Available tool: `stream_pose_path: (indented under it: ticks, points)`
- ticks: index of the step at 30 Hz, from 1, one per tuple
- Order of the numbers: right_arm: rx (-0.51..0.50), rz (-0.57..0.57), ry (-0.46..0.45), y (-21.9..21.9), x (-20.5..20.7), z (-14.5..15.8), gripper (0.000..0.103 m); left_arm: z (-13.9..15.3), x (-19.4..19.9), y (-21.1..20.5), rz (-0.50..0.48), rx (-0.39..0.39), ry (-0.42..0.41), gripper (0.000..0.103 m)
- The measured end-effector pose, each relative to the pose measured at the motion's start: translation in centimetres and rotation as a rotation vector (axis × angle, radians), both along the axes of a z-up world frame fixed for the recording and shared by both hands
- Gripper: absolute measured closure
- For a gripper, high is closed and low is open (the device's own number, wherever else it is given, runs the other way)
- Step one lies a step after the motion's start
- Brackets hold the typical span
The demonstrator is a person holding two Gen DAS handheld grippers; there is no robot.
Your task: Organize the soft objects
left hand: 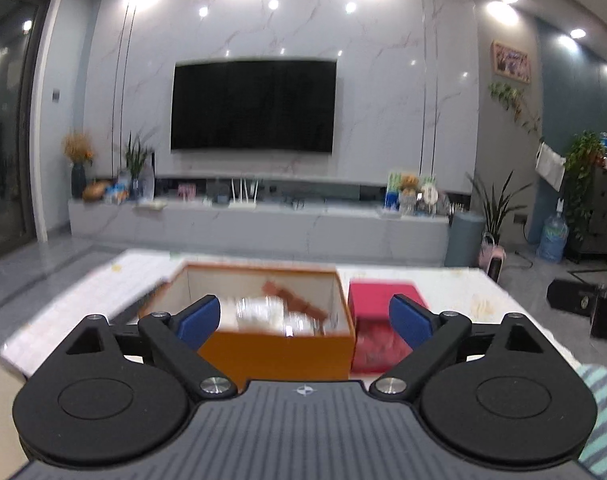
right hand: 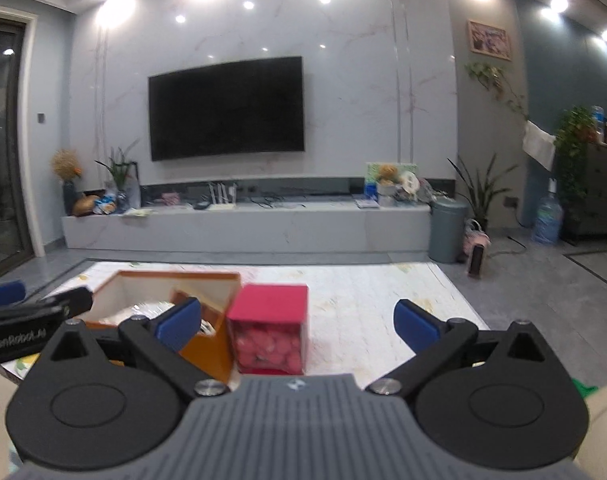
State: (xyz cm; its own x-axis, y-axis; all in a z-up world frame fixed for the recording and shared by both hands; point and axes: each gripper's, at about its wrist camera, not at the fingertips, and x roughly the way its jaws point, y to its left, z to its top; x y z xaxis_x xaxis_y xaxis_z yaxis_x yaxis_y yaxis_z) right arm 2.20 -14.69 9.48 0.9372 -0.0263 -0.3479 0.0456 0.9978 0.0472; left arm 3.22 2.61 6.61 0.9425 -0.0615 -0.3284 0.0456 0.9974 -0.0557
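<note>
Orange box sitting open on the pale surface, whitish soft stuff blurry inside. Pink box right beside it, touching. Left gripper and right gripper hovering, jaws spread wide, holding nothing. TV behind.

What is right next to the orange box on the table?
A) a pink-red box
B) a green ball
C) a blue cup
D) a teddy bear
A: the pink-red box stands right beside the open orange box on the table.
</note>
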Motion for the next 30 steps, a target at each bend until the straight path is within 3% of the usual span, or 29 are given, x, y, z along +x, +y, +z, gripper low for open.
stream_pose_path:
  ticks: [5,9,12,19,30]
  points:
    - [0.026,-0.046,0.017,-0.1,0.5,-3.1,0.003,-3.2,0.3,0.4,0.015,0.004,0.119,0.000]
    - [-0.054,-0.085,0.036,1.0,1.2,-5.9,0.003,-4.6,-0.2,0.1,0.008,0.017,0.143,0.000]
    - [-0.057,-0.083,0.056,1.3,1.3,-7.7,0.003,-5.6,-0.2,0.1,0.004,0.024,0.169,0.000]
    - [0.019,-0.070,0.081,0.5,1.4,-9.0,0.003,-6.3,-0.4,0.0,-0.003,0.038,0.180,0.000]
    - [0.012,-0.031,0.087,0.9,1.4,-9.4,0.003,-6.0,-0.6,-1.0,-0.018,0.059,0.182,0.000]
